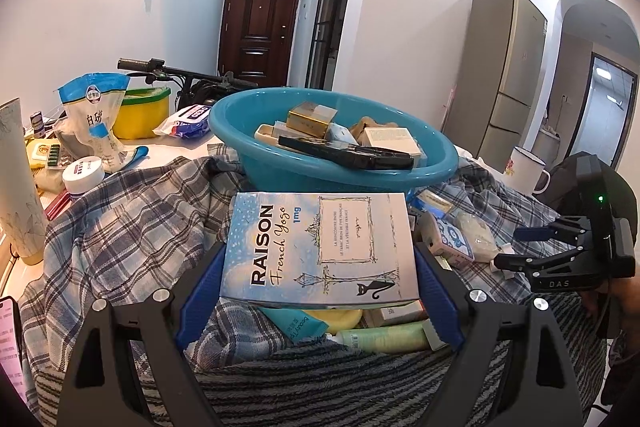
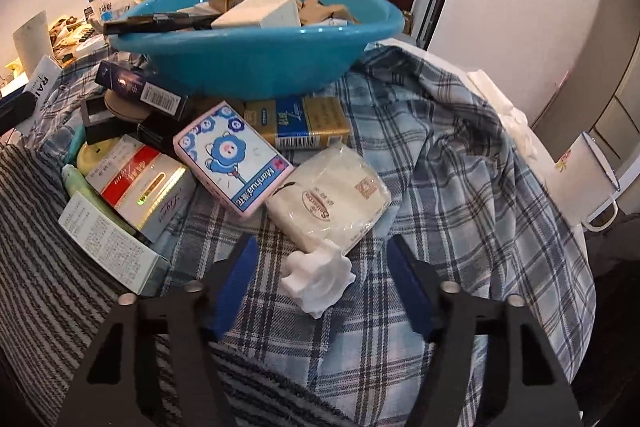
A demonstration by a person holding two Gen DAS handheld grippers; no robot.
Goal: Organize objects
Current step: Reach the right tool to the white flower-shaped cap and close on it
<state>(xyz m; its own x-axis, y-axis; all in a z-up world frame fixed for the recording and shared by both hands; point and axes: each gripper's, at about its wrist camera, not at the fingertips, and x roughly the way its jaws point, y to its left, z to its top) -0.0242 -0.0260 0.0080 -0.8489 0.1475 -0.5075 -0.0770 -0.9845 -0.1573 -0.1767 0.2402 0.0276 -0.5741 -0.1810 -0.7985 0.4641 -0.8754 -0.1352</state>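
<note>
While the left gripper [image 1: 318, 291] clamps the blue box [image 1: 320, 251] just before the basin [image 1: 332, 163], the right gripper [image 2: 320, 287] straddles a white wad [image 2: 318, 277] unclenched; closing low could snag the plaid cloth [image 2: 440, 187].

Left gripper [image 1: 320, 291]: jaws filled by the RAISON box [image 1: 320, 247]; no room between pads and box sides.
Ahead of left gripper: teal basin [image 1: 256, 163] stands just beyond the box, blocking a level path; its open top is partly filled with boxes.
Right gripper [image 2: 322, 283]: fingers straddle a white crumpled wad [image 2: 318, 277], with gaps on both sides.
Ahead of right gripper: wrapped tissue pack [image 2: 332, 187] touches the wad; pink cartoon box [image 2: 232, 163] lies just beyond.
Left flank: stacked cartons [image 2: 132, 195] crowd the approach.
Right flank: bare plaid cloth [image 2: 460, 167], clear as far as the white mug [image 2: 588, 183].
</note>
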